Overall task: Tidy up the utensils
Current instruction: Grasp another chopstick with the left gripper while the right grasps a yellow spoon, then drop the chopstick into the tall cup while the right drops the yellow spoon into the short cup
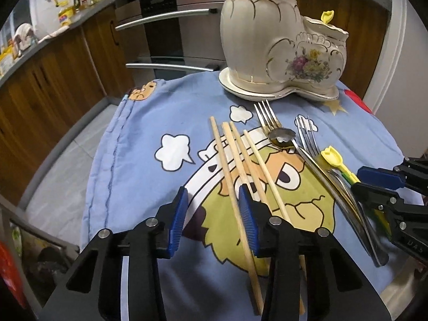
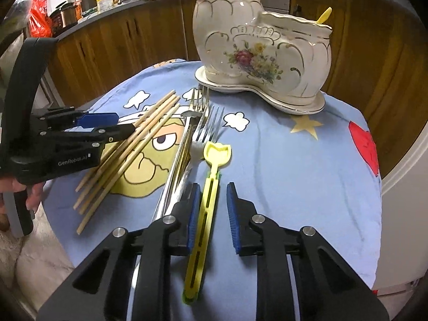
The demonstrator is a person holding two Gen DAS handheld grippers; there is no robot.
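Note:
Several wooden chopsticks [image 1: 235,160] lie side by side on the blue cartoon cloth [image 1: 133,165]. My left gripper [image 1: 214,195] is open, its jaws straddling the leftmost chopstick, low over it. Metal forks [image 1: 267,117] and a spoon [image 1: 282,137] lie to the right. A yellow plastic shovel-shaped utensil [image 2: 211,171] lies between the open jaws of my right gripper [image 2: 212,191], close to the left jaw. A cream boot-shaped ceramic holder [image 2: 256,42] stands on its saucer at the back, with a yellow utensil [image 2: 323,16] in its low part.
The cloth [image 2: 294,174] covers a small round table whose edge drops off on all sides. Wooden kitchen cabinets [image 1: 53,80] and an oven with metal handles [image 1: 165,17] stand behind. The left gripper also shows in the right wrist view [image 2: 107,125] over the chopsticks [image 2: 139,136].

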